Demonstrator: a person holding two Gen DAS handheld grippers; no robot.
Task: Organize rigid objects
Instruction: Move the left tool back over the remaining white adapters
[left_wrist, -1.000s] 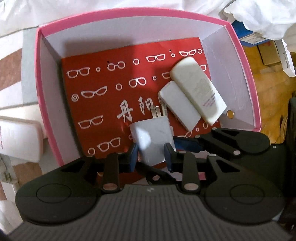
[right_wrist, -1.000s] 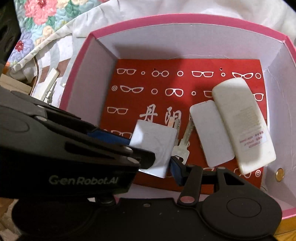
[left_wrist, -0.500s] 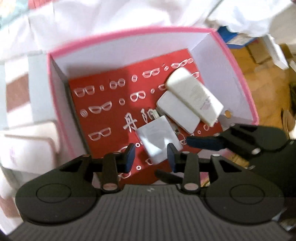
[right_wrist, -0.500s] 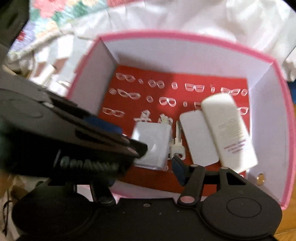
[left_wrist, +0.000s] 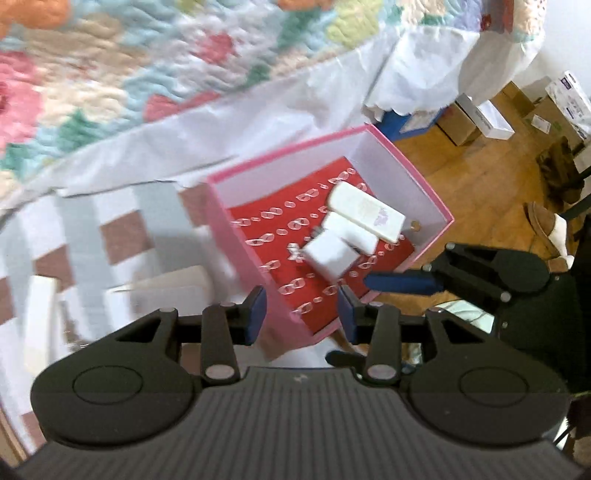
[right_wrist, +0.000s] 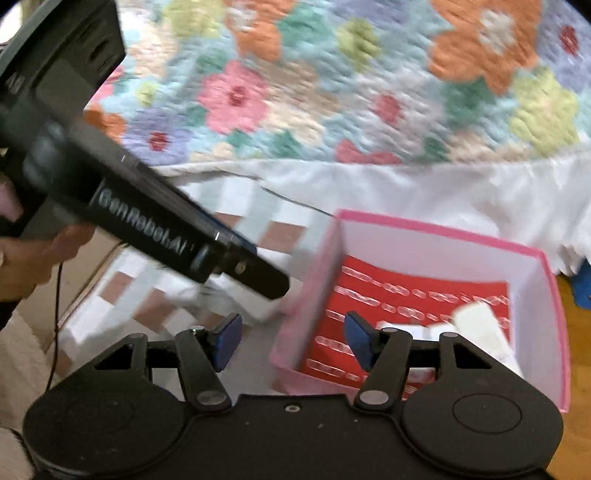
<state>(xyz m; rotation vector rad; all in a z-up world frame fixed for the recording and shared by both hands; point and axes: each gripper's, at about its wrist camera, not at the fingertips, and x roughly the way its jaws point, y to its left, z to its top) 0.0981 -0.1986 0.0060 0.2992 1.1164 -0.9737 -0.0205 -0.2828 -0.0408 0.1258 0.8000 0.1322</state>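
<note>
A pink box (left_wrist: 236, 236) with a red glasses-print floor lies on the bed; it also shows in the right wrist view (right_wrist: 443, 225). Inside lie a white plug charger (left_wrist: 330, 256), a flat white block (left_wrist: 351, 230) and a long white case (left_wrist: 364, 212). My left gripper (left_wrist: 301, 310) is open and empty, raised above the box's near corner. My right gripper (right_wrist: 291, 338) is open and empty, above the box's left wall. The right gripper's blue-padded finger (left_wrist: 402, 283) shows in the left wrist view at the right.
A white block (left_wrist: 173, 295) lies left of the box on the checked sheet (left_wrist: 74, 236). A floral quilt (right_wrist: 332, 92) covers the bed behind. Cardboard boxes (left_wrist: 480, 122) and a slipper (left_wrist: 546, 225) sit on the wooden floor at the right.
My left gripper let go of the white charger, which now lies in the box. Both grippers opened wider and pulled up and back from the box.
</note>
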